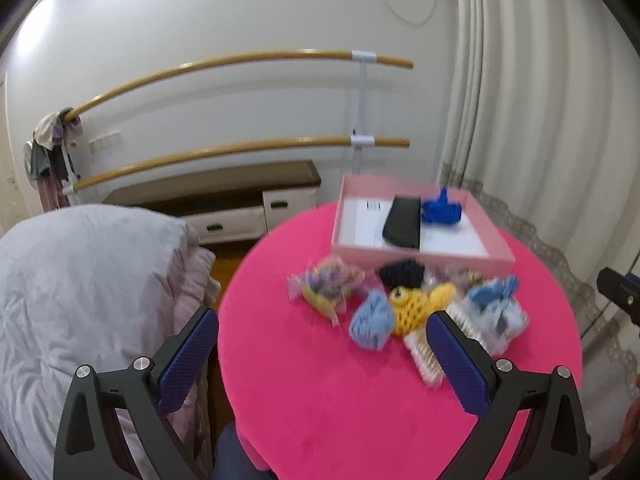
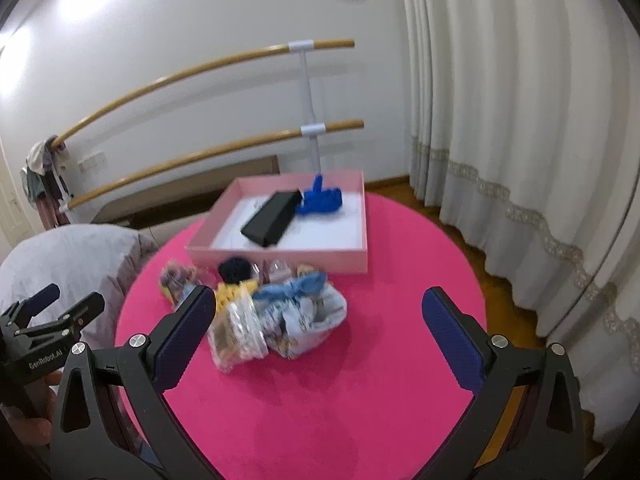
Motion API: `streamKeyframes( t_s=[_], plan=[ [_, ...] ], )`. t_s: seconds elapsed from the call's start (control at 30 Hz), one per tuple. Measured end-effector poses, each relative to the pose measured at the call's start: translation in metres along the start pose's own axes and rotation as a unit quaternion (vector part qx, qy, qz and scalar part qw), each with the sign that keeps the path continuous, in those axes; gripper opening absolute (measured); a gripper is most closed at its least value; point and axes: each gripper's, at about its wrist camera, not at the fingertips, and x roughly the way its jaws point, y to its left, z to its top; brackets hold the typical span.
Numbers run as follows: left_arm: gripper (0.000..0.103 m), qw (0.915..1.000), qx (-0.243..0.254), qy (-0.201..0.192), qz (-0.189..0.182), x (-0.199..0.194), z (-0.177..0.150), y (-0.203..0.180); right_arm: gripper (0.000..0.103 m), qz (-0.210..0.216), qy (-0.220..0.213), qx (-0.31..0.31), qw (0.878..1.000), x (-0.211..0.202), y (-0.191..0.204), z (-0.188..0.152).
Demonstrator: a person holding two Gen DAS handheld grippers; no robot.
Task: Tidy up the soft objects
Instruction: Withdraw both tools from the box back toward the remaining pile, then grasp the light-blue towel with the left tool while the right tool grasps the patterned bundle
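Nearest to us in each wrist view are our own blue-padded fingers, spread wide with nothing between them: the left hand-held gripper and the right hand-held gripper both stand apart and hold nothing. Both hang above the near side of the round pink counter, tilted down and forward toward the pile; the left one sits off the counter's left edge, over a grey quilted bundle.

The soft objects lie heaped in the middle of the counter, just in front of the pink tray. We can make out a yellow knitted fish, a light blue yarn ball, a dark knitted piece, a multicoloured bagged toy to the left, and a pale blue cloth bundle beside a clear bag. Already in the tray are a bright blue knitted toy and a black case.

We judge the task early, with most items still outside the tray. To do the next pick well, we should choose one piece at the pile's edge, such as the cloth bundle for the right side, come down with the fingers straddling it, and pinch its bulk rather than a loose fold or crinkly plastic, so neighbours are not dragged along. Motion blur hides finer detail.
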Motion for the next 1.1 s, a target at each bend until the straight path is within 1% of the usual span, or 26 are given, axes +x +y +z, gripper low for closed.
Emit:
streamKeyframes(
  t_s=[0.13, 0.43, 0.5, 0.63, 0.7, 0.77, 0.8, 0.87, 0.9, 0.97, 1.0, 1.03, 1.07, 1.1],
  plan=[
    [0.103, 0.9996, 0.000, 0.027, -0.003, 0.025, -0.006, -0.002, 0.103, 0.000, 0.025, 0.001, 1.000, 0.017, -0.004, -0.010],
    [0.103, 0.9985, 0.007, 0.054, -0.007, 0.088, -0.002, -0.013, 0.103, -0.006, 0.065, -0.002, 0.998, 0.052, -0.014, -0.020],
    [0.102, 0.9978, 0.005, 0.066, -0.008, 0.104, -0.002, -0.014, 0.103, -0.003, 0.076, -0.001, 0.997, 0.062, -0.017, -0.022],
    [0.101, 0.9970, 0.005, 0.076, -0.012, 0.133, -0.001, -0.016, 0.103, 0.008, 0.094, -0.003, 0.996, 0.081, -0.016, -0.025],
    [0.098, 0.9964, 0.008, 0.083, -0.011, 0.147, 0.000, -0.018, 0.103, 0.014, 0.102, -0.003, 0.995, 0.092, -0.015, -0.026],
    [0.089, 0.9953, 0.002, 0.094, -0.021, 0.165, 0.001, -0.019, 0.103, 0.016, 0.111, -0.005, 0.994, 0.103, -0.013, -0.028],
    [0.086, 0.9948, -0.001, 0.099, -0.024, 0.172, 0.002, -0.019, 0.103, 0.017, 0.117, -0.005, 0.993, 0.109, -0.012, -0.029],
    [0.075, 0.9926, -0.009, 0.112, -0.045, 0.186, 0.002, -0.018, 0.103, 0.020, 0.129, -0.004, 0.991, 0.122, -0.013, -0.032],
    [0.072, 0.9918, -0.010, 0.116, -0.052, 0.190, 0.003, -0.018, 0.103, 0.023, 0.134, -0.002, 0.991, 0.128, -0.014, -0.034],
    [0.058, 0.9904, -0.006, 0.123, -0.063, 0.198, 0.003, -0.021, 0.101, 0.033, 0.140, 0.007, 0.990, 0.139, -0.016, -0.035],
    [0.054, 0.9899, -0.004, 0.125, -0.067, 0.201, 0.004, -0.022, 0.101, 0.042, 0.141, 0.014, 0.989, 0.142, -0.018, -0.035],
    [0.047, 0.9893, -0.003, 0.126, -0.073, 0.204, 0.005, -0.023, 0.100, 0.051, 0.142, 0.018, 0.988, 0.145, -0.019, -0.035],
    [0.042, 0.9886, -0.004, 0.127, -0.080, 0.207, 0.006, -0.024, 0.091, 0.056, 0.146, 0.019, 0.988, 0.150, -0.020, -0.034],
    [0.041, 0.9881, -0.005, 0.129, -0.084, 0.208, 0.007, -0.024, 0.084, 0.061, 0.152, 0.018, 0.986, 0.155, -0.020, -0.035]
  ],
)
